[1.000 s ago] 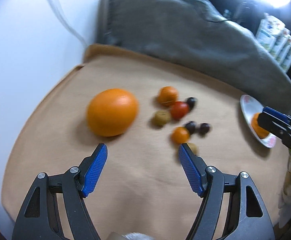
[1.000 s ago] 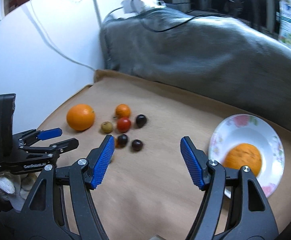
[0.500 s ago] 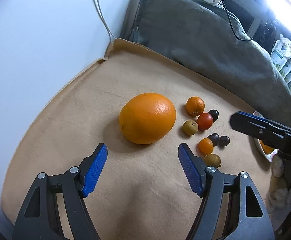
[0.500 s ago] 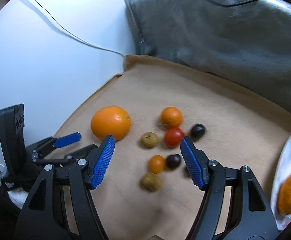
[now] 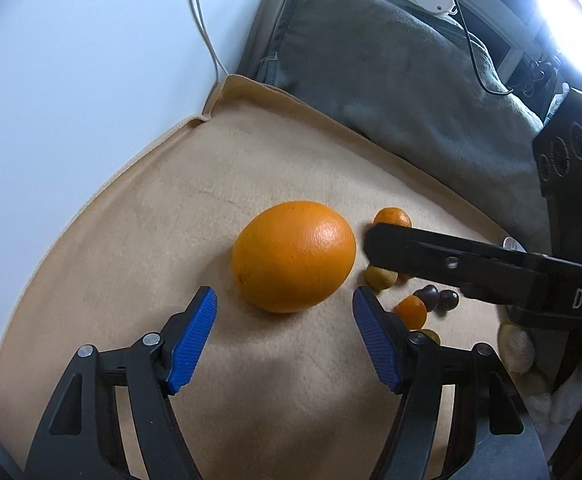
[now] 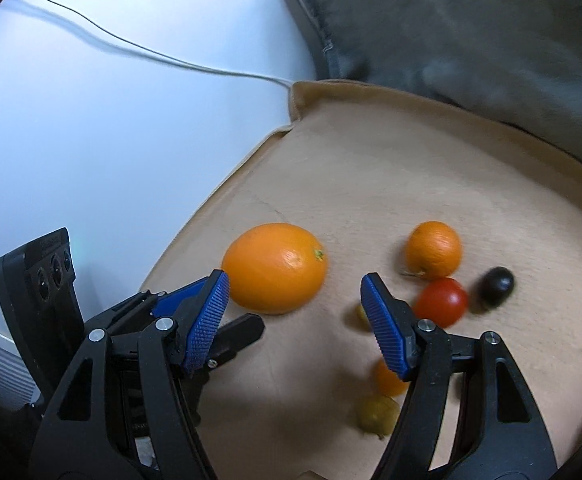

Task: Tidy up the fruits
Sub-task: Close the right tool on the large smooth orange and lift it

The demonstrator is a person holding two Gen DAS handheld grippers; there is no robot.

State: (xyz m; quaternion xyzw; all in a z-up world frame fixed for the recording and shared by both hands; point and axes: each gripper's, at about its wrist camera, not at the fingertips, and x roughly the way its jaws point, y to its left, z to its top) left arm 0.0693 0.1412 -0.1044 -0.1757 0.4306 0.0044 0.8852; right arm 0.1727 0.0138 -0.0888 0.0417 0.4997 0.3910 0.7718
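Both grippers tilt down over the tan cloth (image 5: 139,240). The left gripper (image 5: 285,332) has its jaws wide and empty, just short of the big orange (image 5: 293,256). The right gripper (image 6: 295,316), jaws also wide with nothing between them, reaches in beside it, above the small fruits (image 6: 435,250) clustered right of the orange.

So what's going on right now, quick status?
Left gripper open, empty, lined up on big orange. Right gripper open, empty, over small fruits. Its fingers cross the left's view.
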